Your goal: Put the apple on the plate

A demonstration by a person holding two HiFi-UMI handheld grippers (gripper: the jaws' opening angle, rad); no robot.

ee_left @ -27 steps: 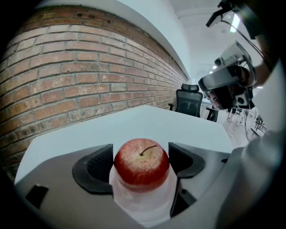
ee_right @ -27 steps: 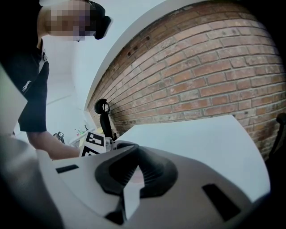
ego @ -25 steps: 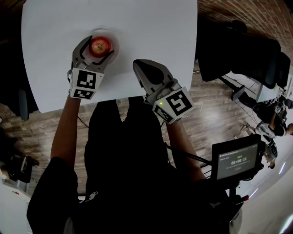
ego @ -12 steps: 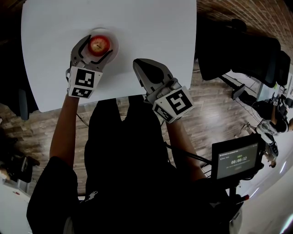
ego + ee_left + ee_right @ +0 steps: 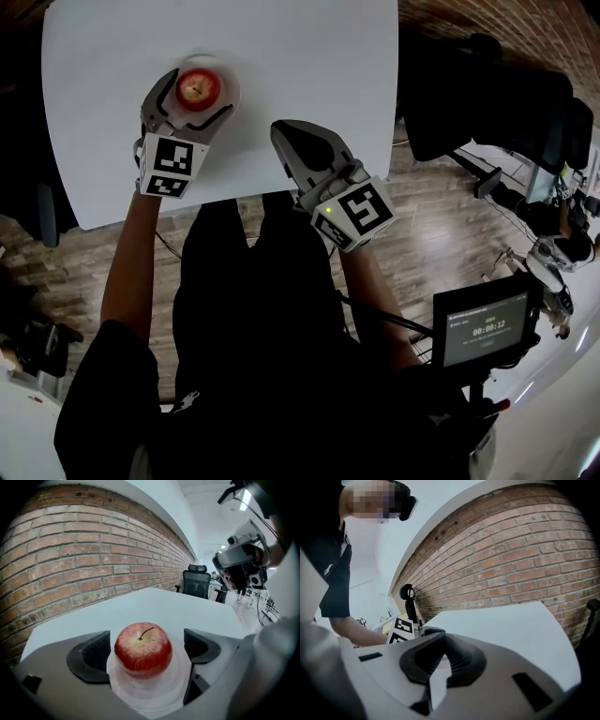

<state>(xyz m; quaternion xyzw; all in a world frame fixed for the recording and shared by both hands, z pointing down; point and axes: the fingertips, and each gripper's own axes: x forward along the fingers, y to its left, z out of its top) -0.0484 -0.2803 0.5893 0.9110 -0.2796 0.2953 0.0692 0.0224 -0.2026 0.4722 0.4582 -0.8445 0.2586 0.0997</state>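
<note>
Apple [image 5: 143, 646] sits on plate [image 5: 149, 696]: placing looks done. Left gripper [image 5: 195, 96] jaws opening, apple between, pads clear. Right gripper [image 5: 284, 139] jaws closed, empty. Remaining: pull left gripper back.

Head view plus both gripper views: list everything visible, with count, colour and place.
apple: 1, red, on the plate, between the left tool's jaws, untouched by them
plate: 1, clear, on the table's left part
table: 1, white, under both tools
brick wall: 1, red-brown, behind the table
office chair: 1, black, beside the table
screen: 1, dark, lower right in the head view
left tool: 1, grey, jaws opening around the apple
right tool: 1, grey, jaws together, empty, over the table's near edge
</note>
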